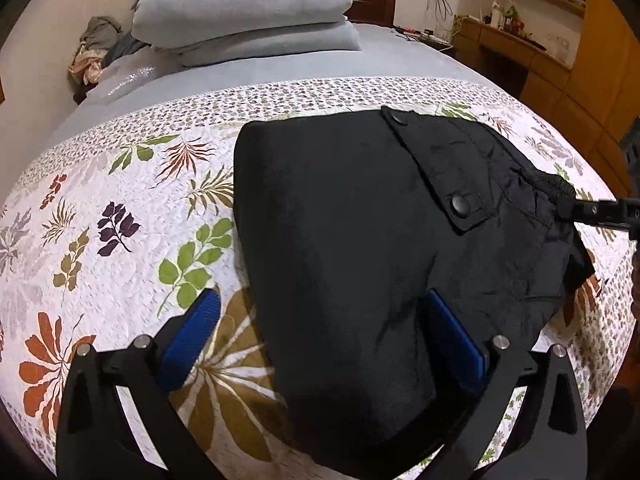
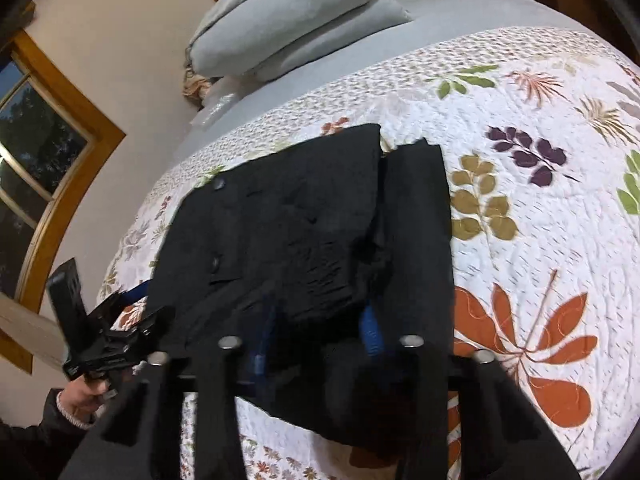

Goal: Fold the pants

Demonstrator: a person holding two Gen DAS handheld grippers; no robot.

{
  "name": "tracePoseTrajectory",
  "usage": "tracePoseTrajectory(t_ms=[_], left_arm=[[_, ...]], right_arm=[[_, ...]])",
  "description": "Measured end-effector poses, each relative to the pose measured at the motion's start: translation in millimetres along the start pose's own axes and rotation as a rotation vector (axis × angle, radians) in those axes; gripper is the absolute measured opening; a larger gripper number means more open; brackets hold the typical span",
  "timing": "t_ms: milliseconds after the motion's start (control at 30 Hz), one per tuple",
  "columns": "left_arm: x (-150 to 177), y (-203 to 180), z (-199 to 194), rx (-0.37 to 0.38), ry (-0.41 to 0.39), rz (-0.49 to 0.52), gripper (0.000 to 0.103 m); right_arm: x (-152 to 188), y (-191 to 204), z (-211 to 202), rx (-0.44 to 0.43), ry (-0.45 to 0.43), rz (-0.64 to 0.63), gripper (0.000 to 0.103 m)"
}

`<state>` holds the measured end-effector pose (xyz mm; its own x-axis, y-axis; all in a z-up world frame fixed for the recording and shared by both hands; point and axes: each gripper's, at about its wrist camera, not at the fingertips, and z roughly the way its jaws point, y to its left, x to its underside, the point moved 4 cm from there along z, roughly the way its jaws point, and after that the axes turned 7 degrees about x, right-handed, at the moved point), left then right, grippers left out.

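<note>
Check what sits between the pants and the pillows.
Left wrist view: the floral quilt past the pants, then bare grey sheet up to the pillows. Nothing lies on that stretch.

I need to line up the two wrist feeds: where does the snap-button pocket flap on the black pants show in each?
Left wrist: pocket flap, upper right of centre, on the pants.
Right wrist: pocket flap, left of centre, blurred.
Shared landmark: stacked grey pillows at the bed's head.
</note>
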<state>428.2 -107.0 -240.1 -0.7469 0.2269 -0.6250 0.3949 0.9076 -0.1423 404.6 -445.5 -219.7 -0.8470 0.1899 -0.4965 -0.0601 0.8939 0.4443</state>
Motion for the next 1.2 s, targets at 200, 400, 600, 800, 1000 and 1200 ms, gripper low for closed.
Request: tracePoseTrajectory(t_ms=[200, 400, 600, 800, 1000, 1200], left_arm=[[-3, 3, -6, 0.029, -0.020, -0.006, 0.101], [3, 5, 12, 0.050, 0.001, -0.041, 0.101], [-2, 11, -16, 0.024, -0.038, -0.037, 0.101], [-10, -1, -41, -0.036, -0.124, -0.077, 0.101], [8, -11, -18, -0.116, -0.070, -0.117, 0.101], [28, -9, -5, -0.068, -0.035, -0.191, 0.101]], right_arm=[[18, 28, -35, 0.054, -0.044, -0.119, 0.029], [45, 8, -15, 0.146, 0.039, -0.067, 0.028], [39, -5, -44, 0.069, -0.009, 0.012, 0.055], [14, -9, -61, 0.195, -0.065, -0.070, 0.056], [10, 0, -23, 0.281, -0.002, -0.116, 0.055], [22, 5, -18, 0.278, -0.007, -0.126, 0.038]])
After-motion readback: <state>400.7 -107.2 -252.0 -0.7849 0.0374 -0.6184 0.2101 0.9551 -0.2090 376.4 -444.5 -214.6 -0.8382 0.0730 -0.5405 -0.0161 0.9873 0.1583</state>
